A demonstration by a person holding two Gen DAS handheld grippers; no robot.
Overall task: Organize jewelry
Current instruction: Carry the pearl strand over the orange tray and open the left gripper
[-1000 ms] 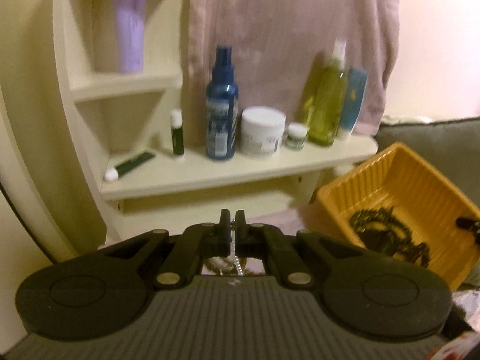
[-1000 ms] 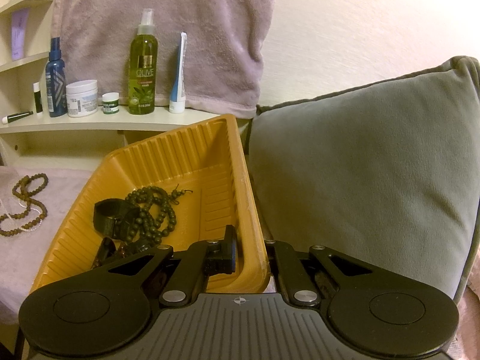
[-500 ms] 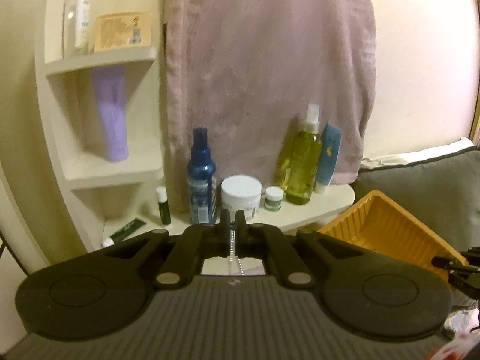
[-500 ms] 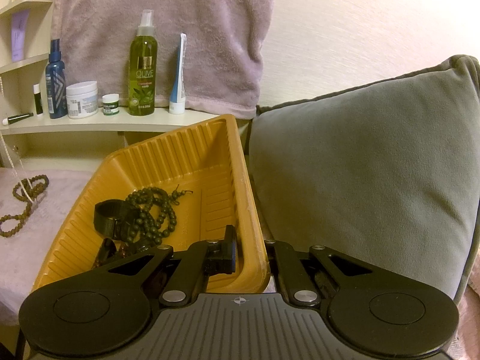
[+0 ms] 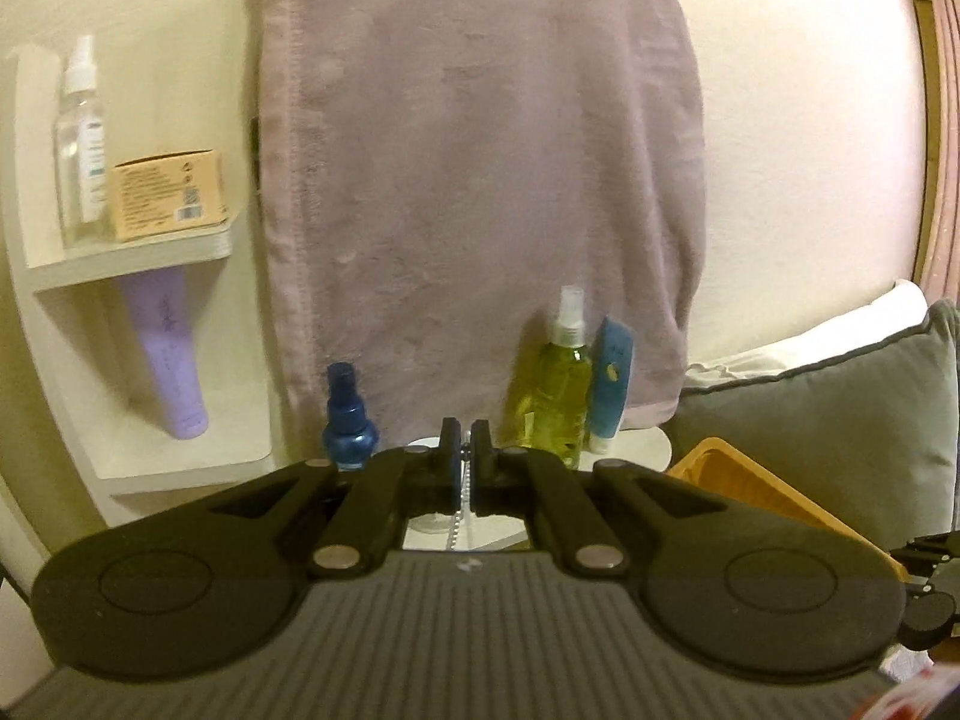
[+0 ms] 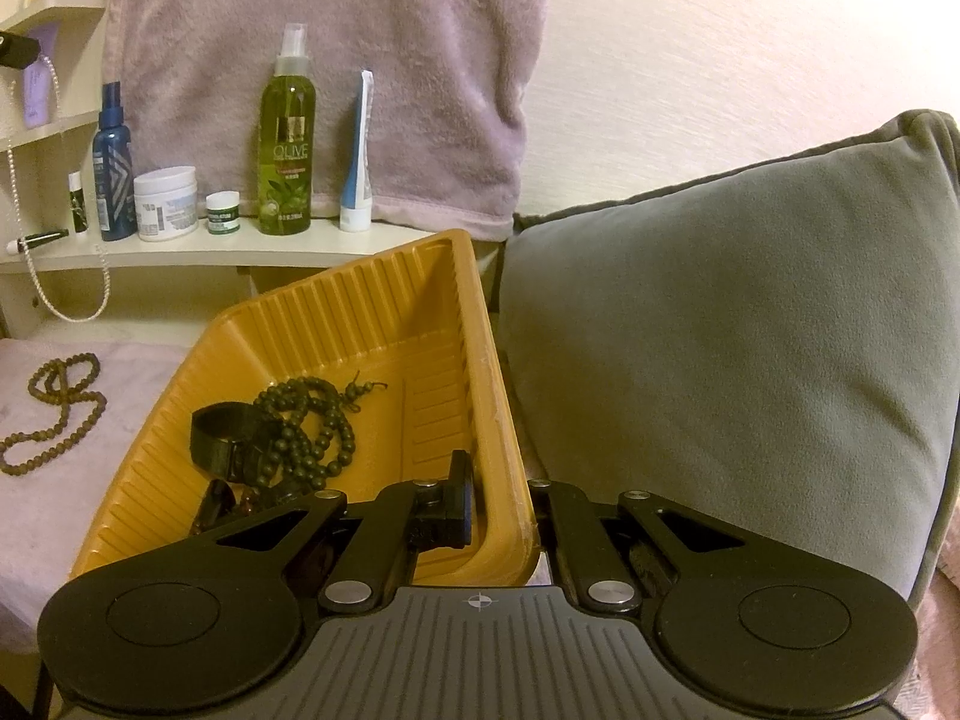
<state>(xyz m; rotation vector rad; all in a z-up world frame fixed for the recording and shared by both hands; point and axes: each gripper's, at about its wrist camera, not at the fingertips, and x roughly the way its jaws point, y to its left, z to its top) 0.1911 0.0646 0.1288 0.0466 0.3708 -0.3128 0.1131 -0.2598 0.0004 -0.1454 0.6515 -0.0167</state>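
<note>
- The left hand-held gripper [image 5: 465, 468] is pinched tight on a thin pearl strand [image 5: 457, 519], which shows as a line of small beads running down between its closed fingertips.
- In the right wrist view the same pearl strand [image 6: 36, 276] hangs in a long loop at the far left, in front of the shelf [image 6: 198, 249] and clear of the lilac bed cover [image 6: 120, 372] beneath it.
- The right hand-held gripper [image 6: 501, 507] is clamped on the near rim of the tilted yellow tray [image 6: 372, 312], one finger inside the wall and one outside, so the tray's mouth faces the strand.
- The tray already holds dark bead bracelets [image 6: 306, 426] and a black band [image 6: 219, 438]; a brown bead necklace [image 6: 60, 405] lies on the cover just left of it.
- My judgement: the step is carrying the pearls over and into the tray.
- To do it well, lift until the loop's bottom is above the tray rim before crossing; otherwise it could catch on the wall.
- Move sideways slowly so the loop does not swing against the bottles [image 6: 287, 138] on the shelf.
- Lower the loop onto the tray floor first, then release, so it pools instead of spilling out.
- Hold the tray at its present tilt meanwhile.
</note>
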